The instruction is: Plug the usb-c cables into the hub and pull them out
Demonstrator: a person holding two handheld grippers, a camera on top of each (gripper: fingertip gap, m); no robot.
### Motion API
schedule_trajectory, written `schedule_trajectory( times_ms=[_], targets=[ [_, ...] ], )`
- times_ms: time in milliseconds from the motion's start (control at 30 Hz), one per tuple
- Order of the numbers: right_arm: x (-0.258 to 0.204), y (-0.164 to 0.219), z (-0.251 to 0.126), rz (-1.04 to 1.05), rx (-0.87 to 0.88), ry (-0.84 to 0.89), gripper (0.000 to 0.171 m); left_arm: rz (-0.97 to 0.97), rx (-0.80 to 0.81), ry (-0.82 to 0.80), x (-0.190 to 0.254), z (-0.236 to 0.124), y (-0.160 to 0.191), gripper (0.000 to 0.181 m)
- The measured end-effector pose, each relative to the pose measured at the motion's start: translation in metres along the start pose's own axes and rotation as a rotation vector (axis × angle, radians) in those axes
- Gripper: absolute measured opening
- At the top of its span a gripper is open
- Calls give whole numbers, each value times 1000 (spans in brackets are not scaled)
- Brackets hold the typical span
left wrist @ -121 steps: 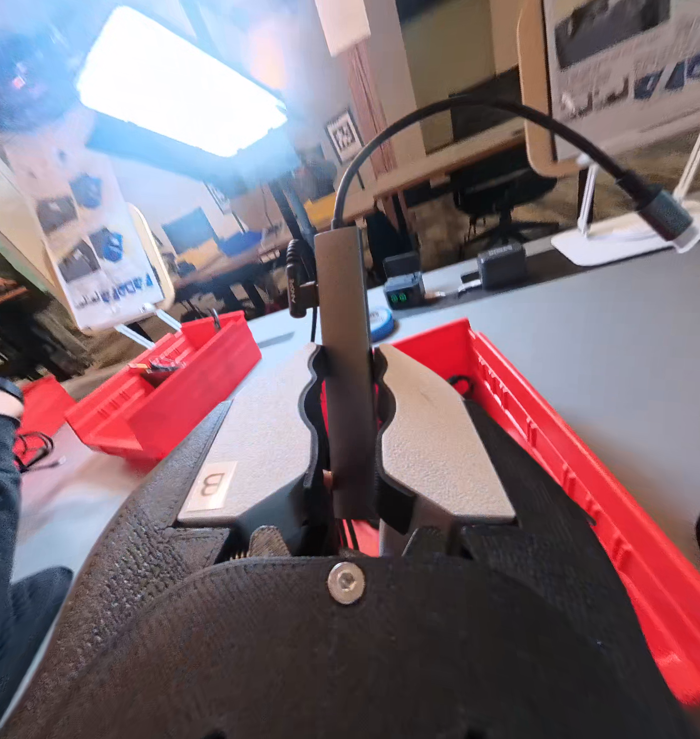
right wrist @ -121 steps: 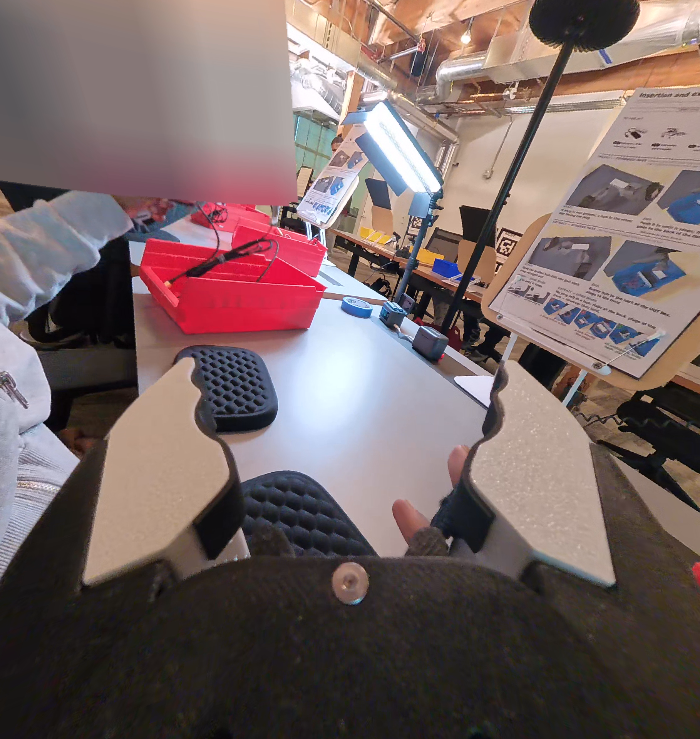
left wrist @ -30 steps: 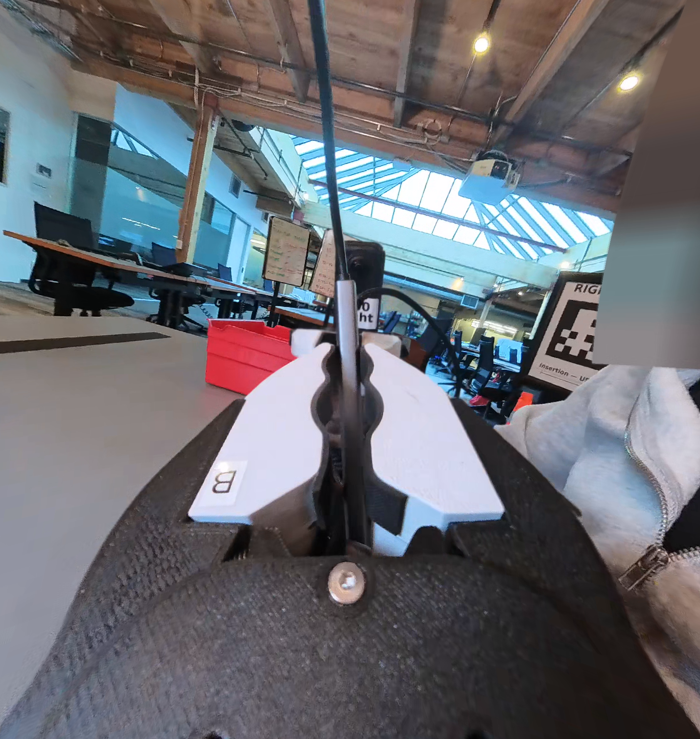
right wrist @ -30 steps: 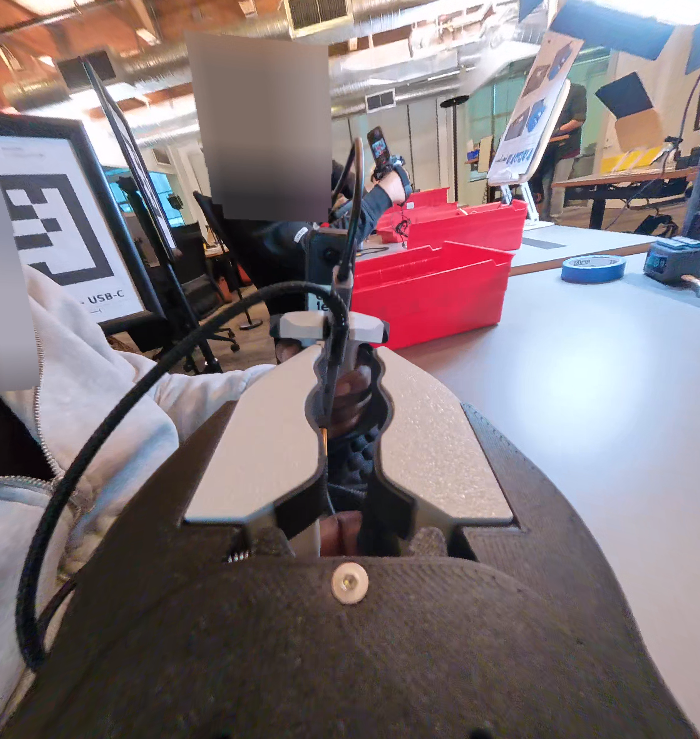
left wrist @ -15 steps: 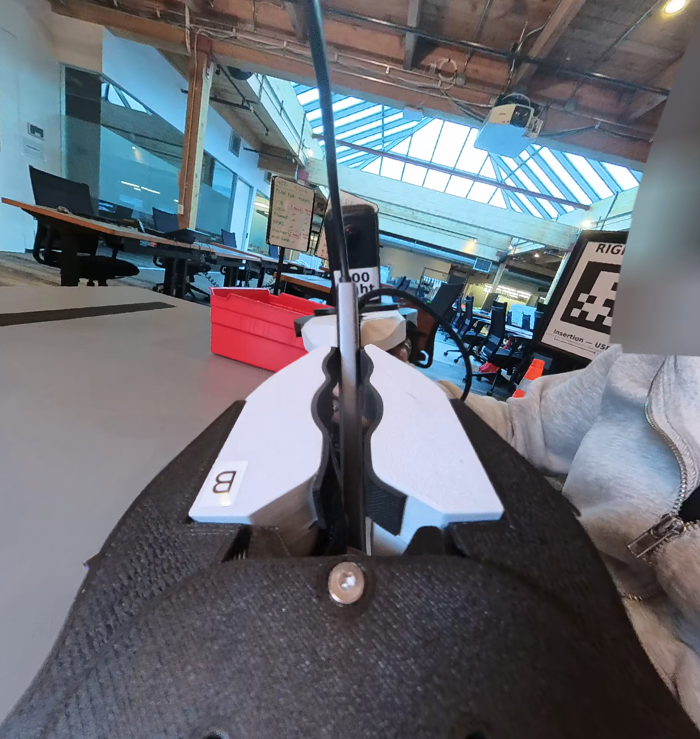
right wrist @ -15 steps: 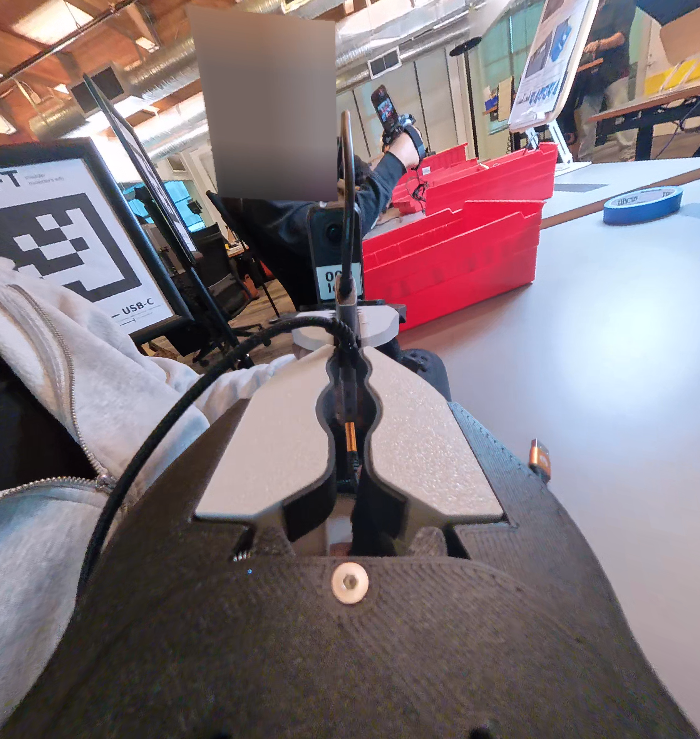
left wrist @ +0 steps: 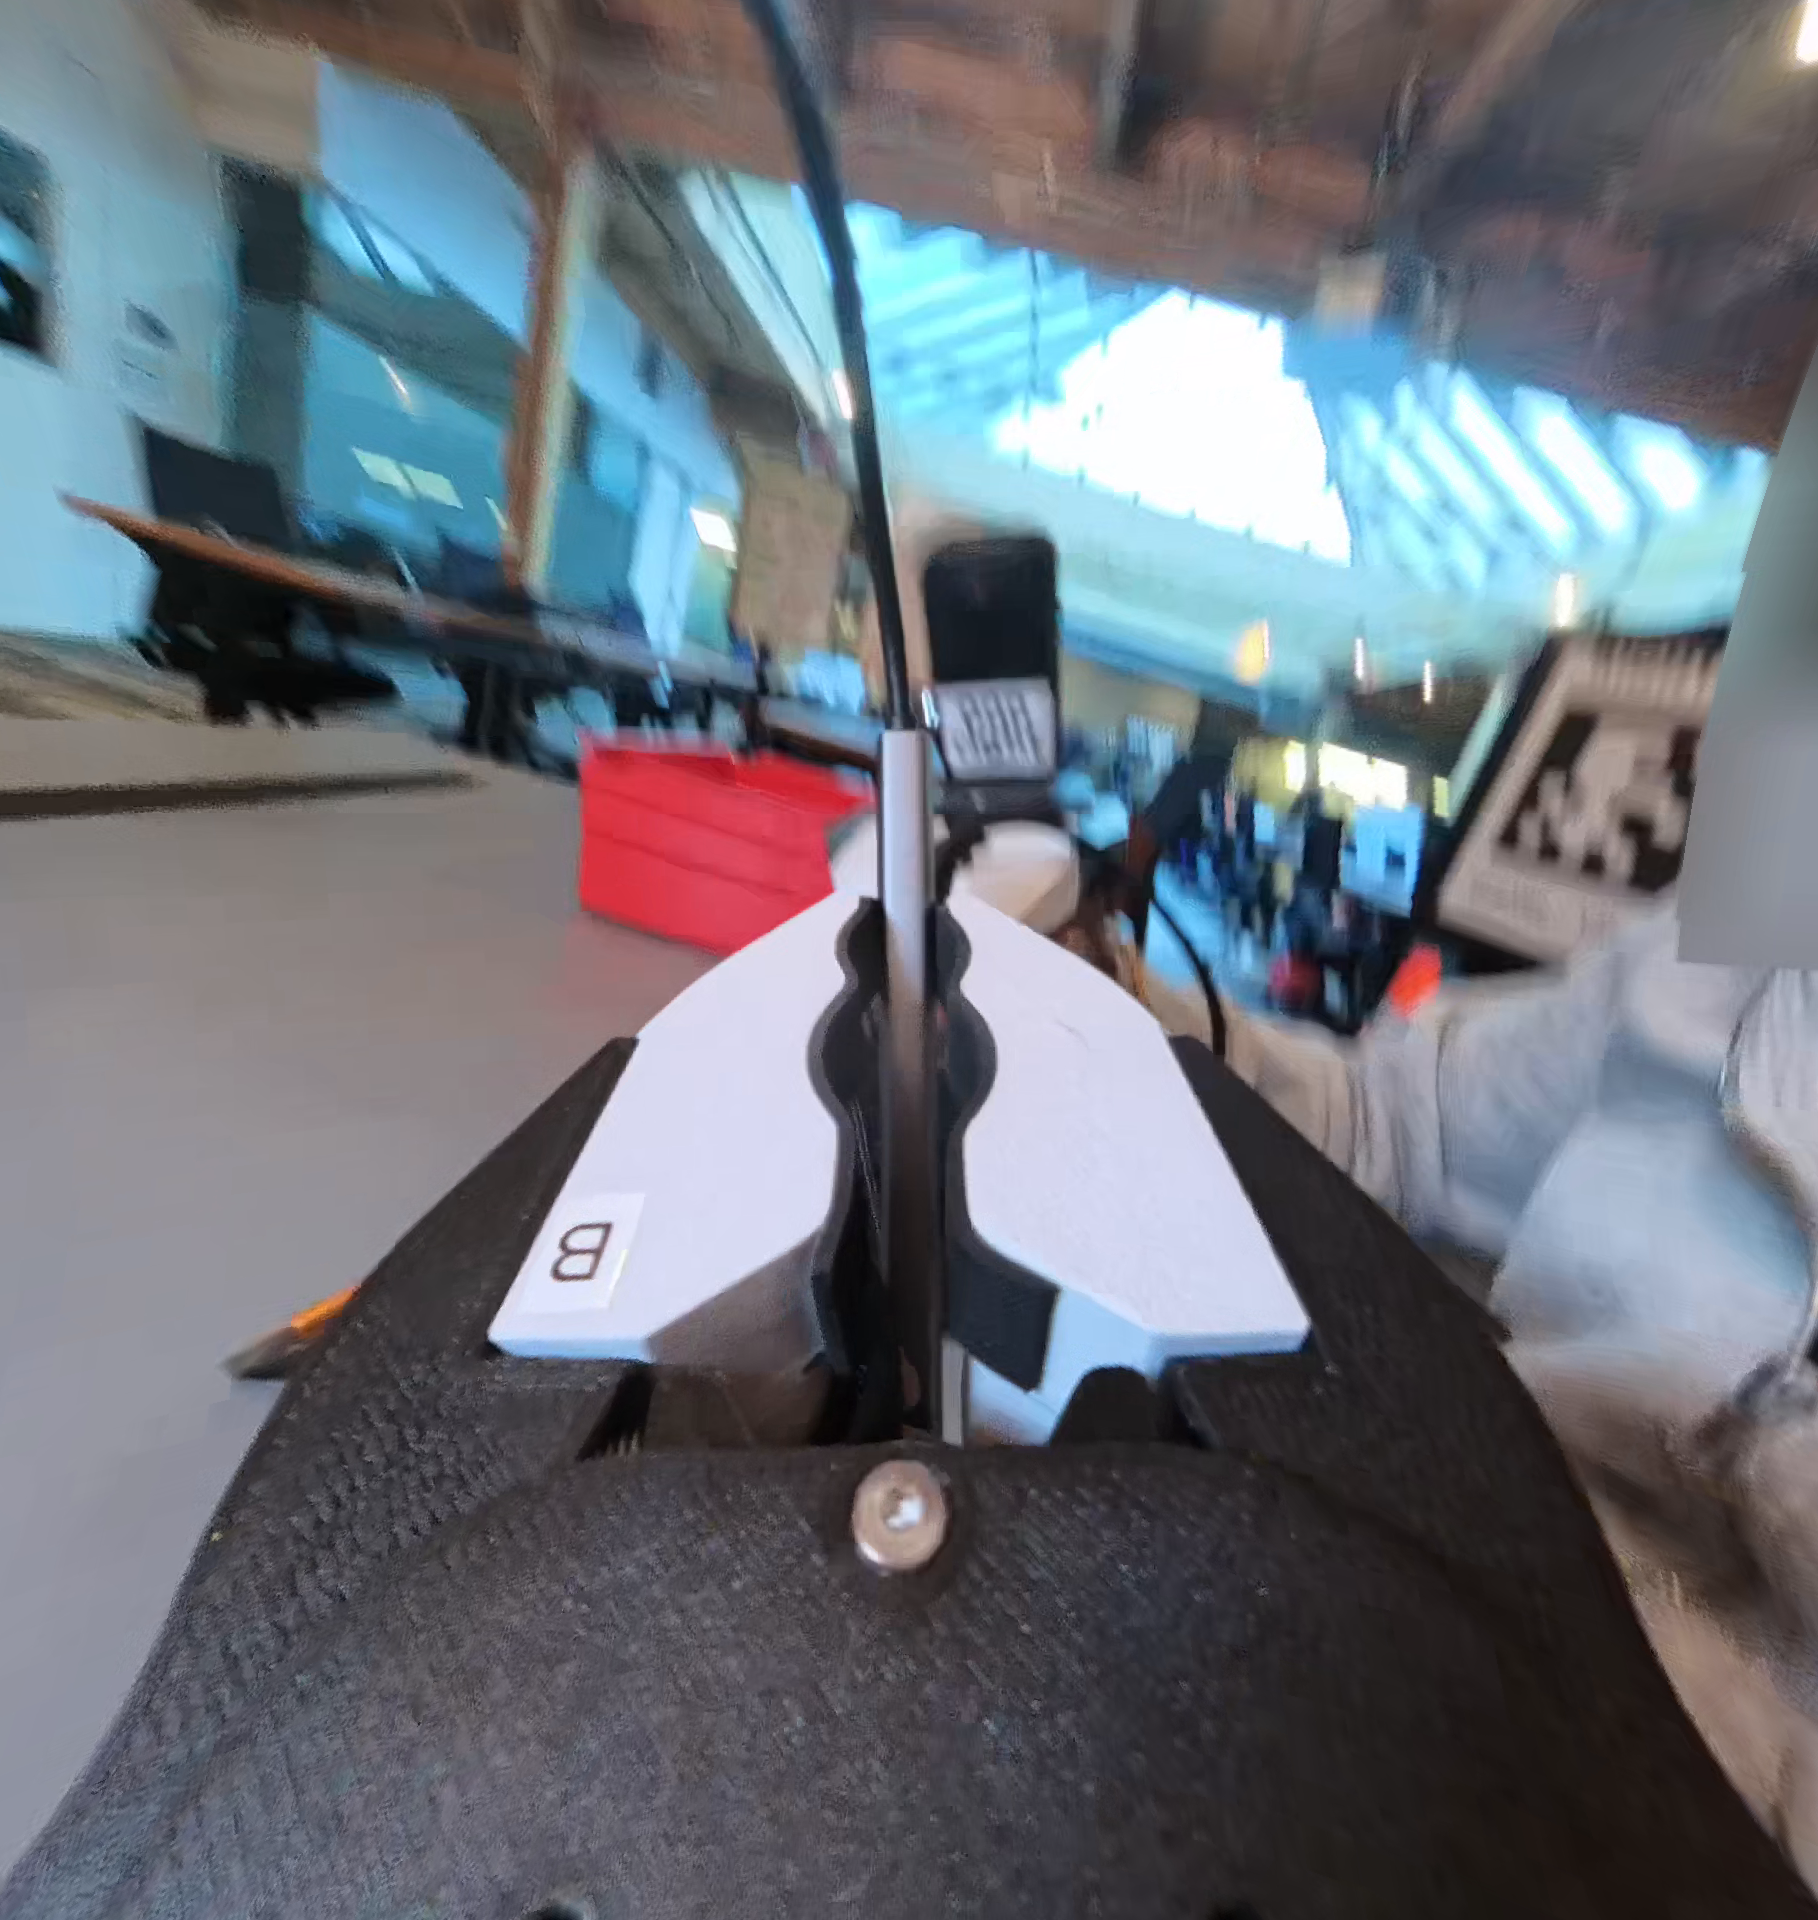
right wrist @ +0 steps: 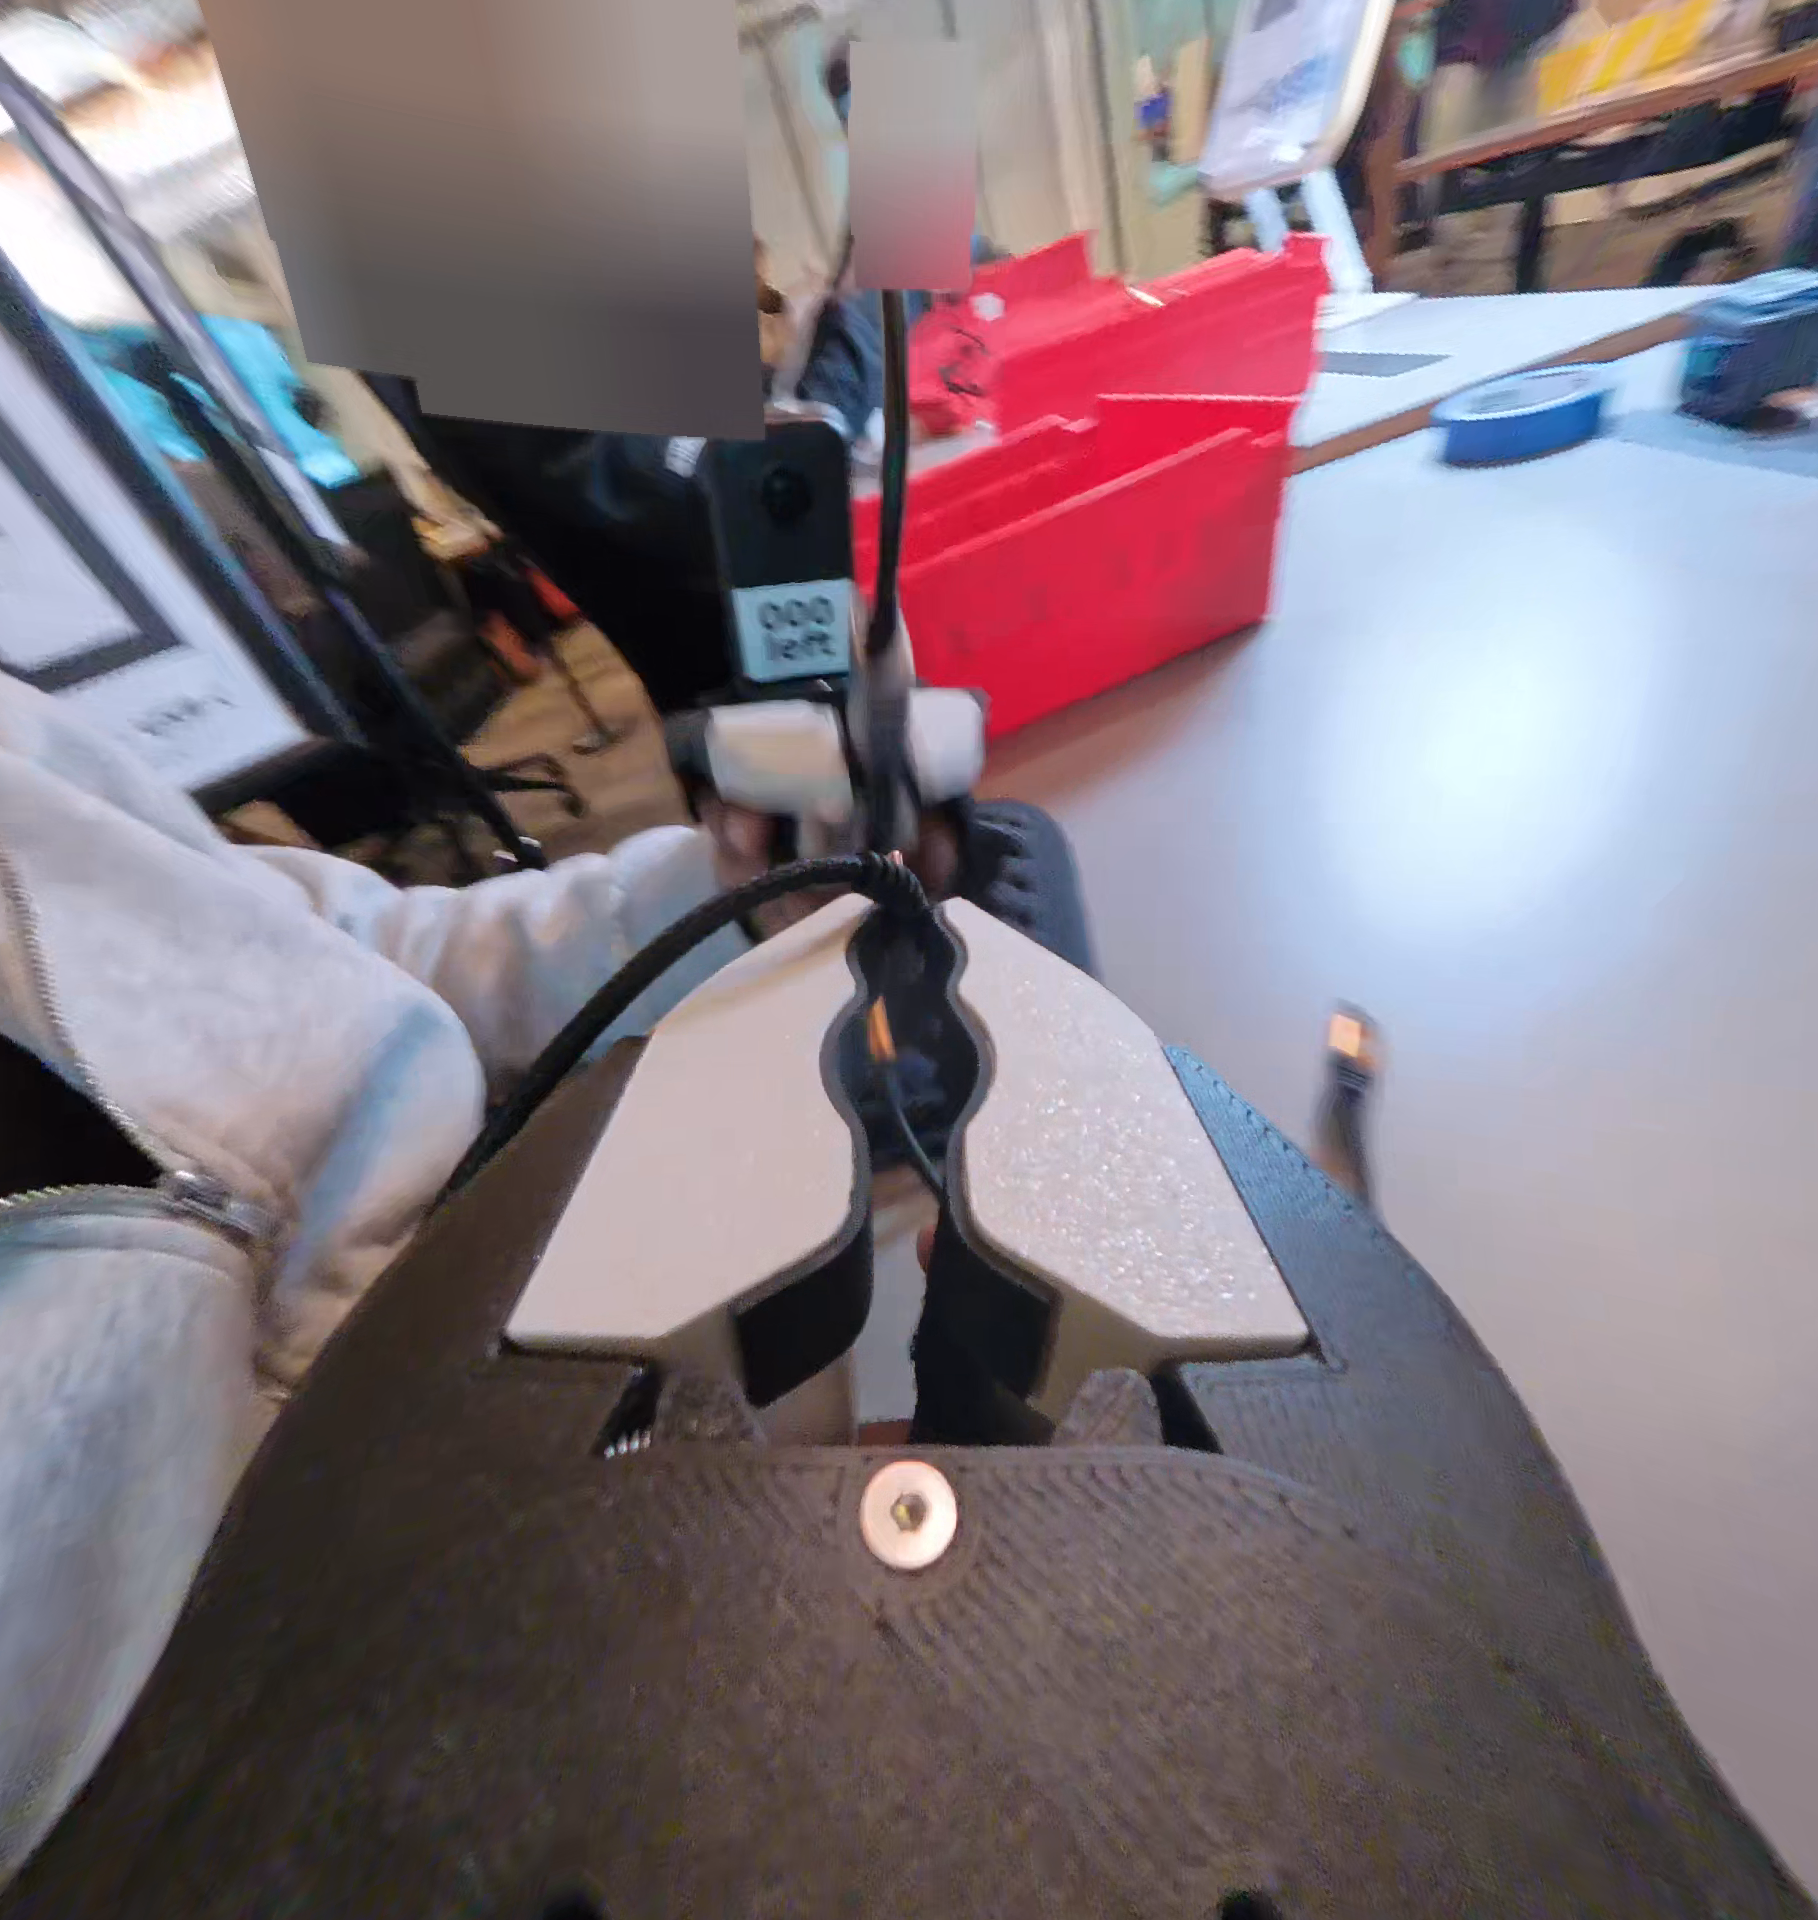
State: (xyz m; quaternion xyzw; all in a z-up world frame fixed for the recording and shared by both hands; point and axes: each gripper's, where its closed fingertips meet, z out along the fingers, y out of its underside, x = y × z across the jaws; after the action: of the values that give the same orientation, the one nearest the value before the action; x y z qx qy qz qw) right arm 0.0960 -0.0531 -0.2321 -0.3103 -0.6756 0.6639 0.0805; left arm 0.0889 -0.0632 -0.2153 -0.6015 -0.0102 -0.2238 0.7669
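- Nearest in my left wrist view, my left gripper (left wrist: pixel 905 925), two white wedge-shaped fingers in a black textured plastic body, is clamped on a slim grey metal hub (left wrist: pixel 905 894) held edge-on between the jaws.
- The hub's top end pokes out past the fingertips, and a thin black cord (left wrist: pixel 843 343) rises from it, out through the top of the frame.
- In my right wrist view, my right gripper (right wrist: pixel 903 920), of the same make, has its fingertips pinched together on a black braided usb-c cable (right wrist: pixel 676 956). The cable arcs away to the left, over the grey zip-up hoodie sleeve (right wrist: pixel 209 987) of the person holding the rig.
- Something orange glints in the gap behind the right fingertips; the blur stops me saying what it is.
- A small dark connector with an orange tip (right wrist: pixel 1346 1044) lies on the grey table surface (right wrist: pixel 1507 831), just beside my right gripper's right flank.
- Just beyond the right fingertips, the left gripper faces me with the hub upright in its white jaws. I cannot tell whether the cable's plug is seated in the hub.
- Farther off, red plastic bins (right wrist: pixel 1092 520) stand on the table; a blue tape roll (right wrist: pixel 1518 410) lies towards the far right edge.
- A black-framed marker sign (left wrist: pixel 1591 790) stands behind to the right in the left view.
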Motion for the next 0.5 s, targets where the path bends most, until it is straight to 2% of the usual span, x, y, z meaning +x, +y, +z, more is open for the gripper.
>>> schedule_trajectory(
  times_ms=[33,67,133,233,367,500],
  targets=[
    [7,-7,-15,-17,26,46,7,-45,104,-26,-8,-13,-16,10],
    [8,-21,-32,15,98,36,7,-57,138,-31,-12,-25,-25,10],
    [7,-42,-58,40,179,25,7,7,118,-22,-5,-33,-26,10],
    [8,-51,-69,-44,149,105,7,29,87,-37,-3,-30,-20,10],
    [8,-83,-86,-90,232,204,7,84,54,-34,1,-25,-14,10],
    [-4,-133,-114,-142,339,273,7,57,134,-106,-10,-34,-26,11]
  ],
)
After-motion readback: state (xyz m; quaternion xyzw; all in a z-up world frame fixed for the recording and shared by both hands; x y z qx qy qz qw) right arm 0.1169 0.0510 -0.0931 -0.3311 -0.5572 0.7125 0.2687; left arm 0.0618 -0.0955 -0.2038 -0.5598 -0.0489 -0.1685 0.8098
